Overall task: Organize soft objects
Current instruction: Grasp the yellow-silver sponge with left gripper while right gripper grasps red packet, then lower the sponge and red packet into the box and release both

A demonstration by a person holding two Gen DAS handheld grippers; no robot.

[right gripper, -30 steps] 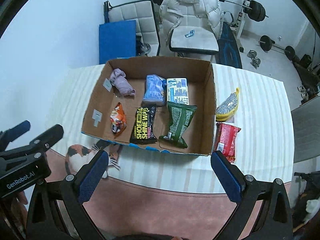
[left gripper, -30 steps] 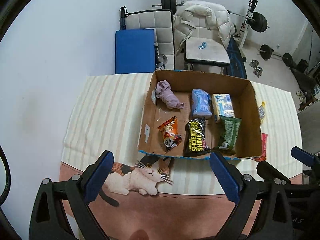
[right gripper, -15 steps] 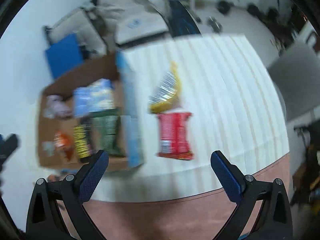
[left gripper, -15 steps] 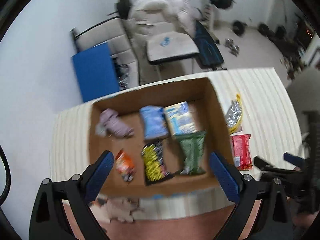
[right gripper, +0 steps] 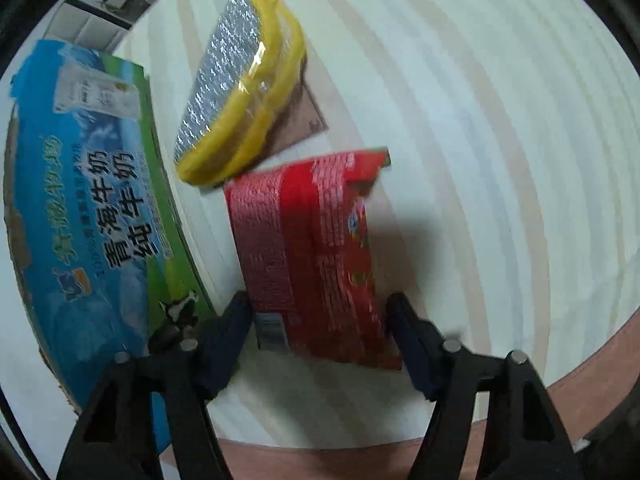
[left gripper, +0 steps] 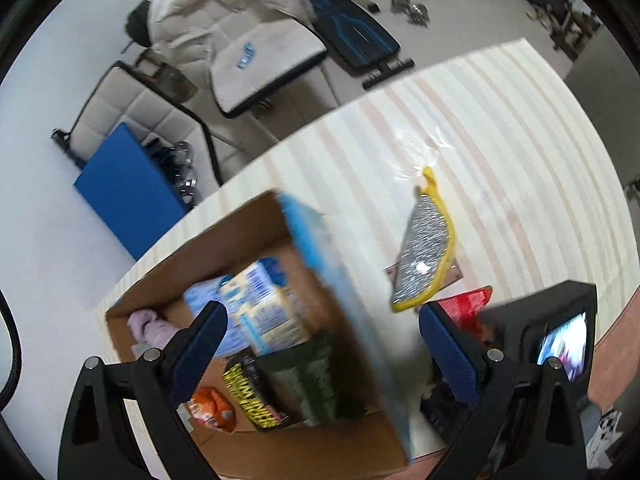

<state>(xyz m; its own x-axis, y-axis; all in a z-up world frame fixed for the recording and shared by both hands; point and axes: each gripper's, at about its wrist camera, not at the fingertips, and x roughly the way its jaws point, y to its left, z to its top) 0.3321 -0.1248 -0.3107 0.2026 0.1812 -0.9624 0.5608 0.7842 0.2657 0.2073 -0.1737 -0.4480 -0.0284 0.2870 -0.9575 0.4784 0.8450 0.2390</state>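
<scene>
A red snack packet lies on the striped table beside the cardboard box. My right gripper is open, low over the table, its fingers either side of the packet's near end. A silver and yellow packet lies just beyond it; it also shows in the left wrist view. My left gripper is open and empty, held above the box, which holds a green packet, a black and yellow packet, an orange packet, tissue packs and a purple cloth.
The striped tablecloth stretches to the right of the packets. Beyond the table stand a blue pad, a chair with a white jacket and a weight bench. The right gripper's body is at the lower right of the left wrist view.
My right gripper has swung right and come down close around the red packet. My left gripper has shifted right and tilted over the box. Both stay open.
</scene>
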